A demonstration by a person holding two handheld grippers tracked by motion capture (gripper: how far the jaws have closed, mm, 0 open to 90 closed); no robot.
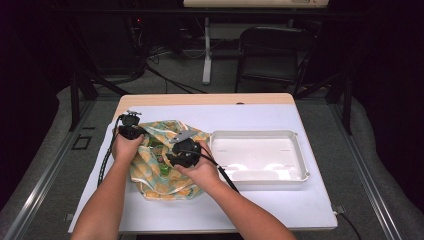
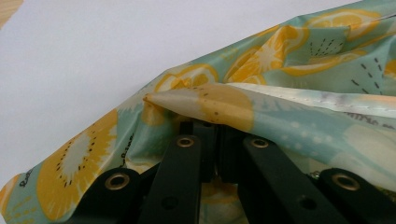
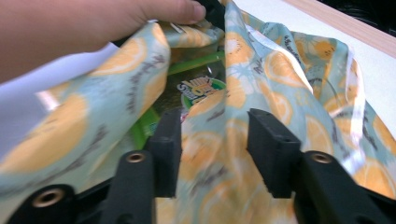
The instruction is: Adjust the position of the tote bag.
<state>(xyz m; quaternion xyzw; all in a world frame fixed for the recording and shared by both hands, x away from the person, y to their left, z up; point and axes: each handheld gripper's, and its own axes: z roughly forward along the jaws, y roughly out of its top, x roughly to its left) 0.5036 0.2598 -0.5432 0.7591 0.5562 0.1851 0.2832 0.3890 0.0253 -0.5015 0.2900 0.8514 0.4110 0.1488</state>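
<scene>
1. The bag (image 1: 167, 162), printed with citrus slices, lies crumpled on the white surface (image 1: 260, 205), just left of the empty tray (image 1: 257, 172); a green packet (image 3: 198, 91) shows inside its mouth.
2. Your left gripper (image 1: 129, 126) sits at the bag's far left edge, its fingers (image 2: 187, 154) pressed together and pinching the hem.
3. Your right gripper (image 1: 184, 154) hovers over the bag's middle, its fingers (image 3: 273, 149) spread, with loose fabric bunched between them but not clamped.
4. Your left hand (image 3: 70, 28) holds the bag's rim up in the right gripper view.
</scene>
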